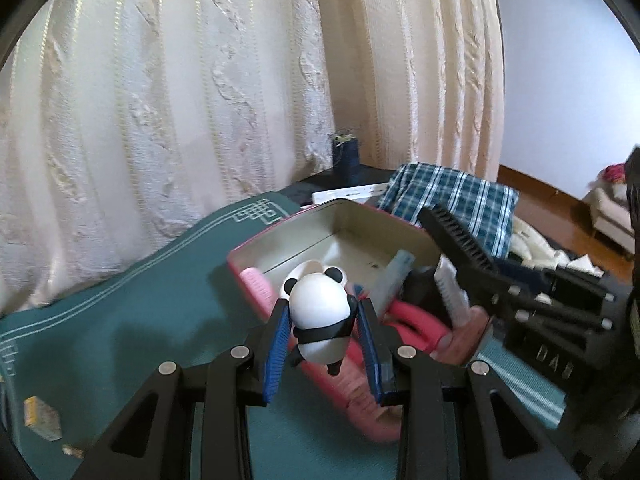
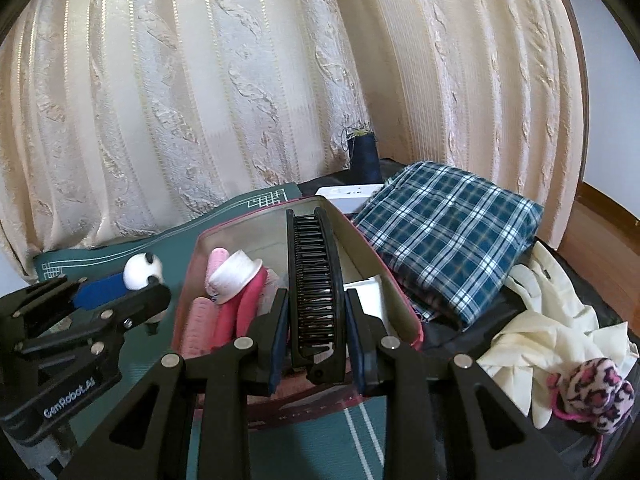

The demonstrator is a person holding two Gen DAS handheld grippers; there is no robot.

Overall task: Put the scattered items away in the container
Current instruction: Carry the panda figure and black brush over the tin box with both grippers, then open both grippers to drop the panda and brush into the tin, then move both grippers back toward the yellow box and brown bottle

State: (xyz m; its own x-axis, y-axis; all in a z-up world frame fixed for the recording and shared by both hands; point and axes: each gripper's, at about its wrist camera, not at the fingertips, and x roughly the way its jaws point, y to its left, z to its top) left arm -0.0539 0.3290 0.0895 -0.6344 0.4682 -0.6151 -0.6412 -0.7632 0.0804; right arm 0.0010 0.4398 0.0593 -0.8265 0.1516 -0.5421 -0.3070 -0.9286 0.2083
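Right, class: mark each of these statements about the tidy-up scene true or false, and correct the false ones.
1. The left hand-held gripper holds a panda. True.
2. The right hand-held gripper holds a pink roller. False: a black comb sits between its fingers; the rollers lie in the tin.
3. The tin is empty. False: it already holds rollers and other bits.
4. A plaid cloth lies to the right of the tin. True.
5. The tin stands on a green mat. True.
6. The panda lies in the tin. False: it is held above the near rim.
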